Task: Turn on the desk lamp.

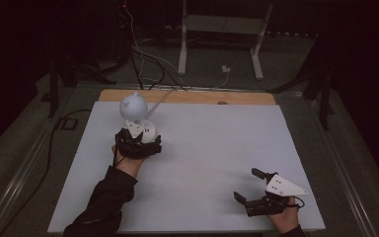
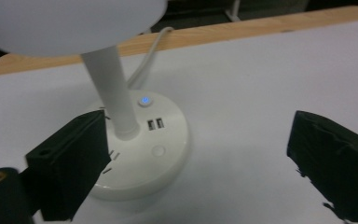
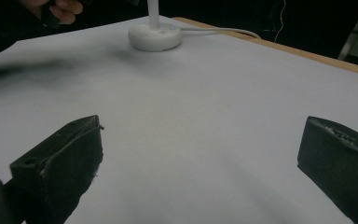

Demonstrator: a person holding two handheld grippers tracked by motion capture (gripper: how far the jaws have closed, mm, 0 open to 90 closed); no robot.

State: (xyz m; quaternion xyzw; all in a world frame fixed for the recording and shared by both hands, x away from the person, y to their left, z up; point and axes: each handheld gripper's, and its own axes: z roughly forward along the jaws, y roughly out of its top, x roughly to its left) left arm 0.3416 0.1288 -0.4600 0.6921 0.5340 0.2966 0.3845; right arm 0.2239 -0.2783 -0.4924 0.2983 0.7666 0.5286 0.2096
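With both sets of jaws held apart, the left gripper (image 2: 200, 163) was poised at the lamp base (image 2: 161, 149), whose lit button (image 2: 145, 100) probably needed pressing next, while the right gripper (image 1: 259, 190) was held idle.

One white lamp (image 1: 134, 114), one table (image 1: 217, 148), two hand-held grippers: left (image 1: 138, 143), right (image 1: 252, 190).

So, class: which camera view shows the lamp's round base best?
The left gripper view: the lamp base is close, with its lit blue button and two ports clear. In the high view the left gripper partly covers it; in the right gripper view it sits small and far away.
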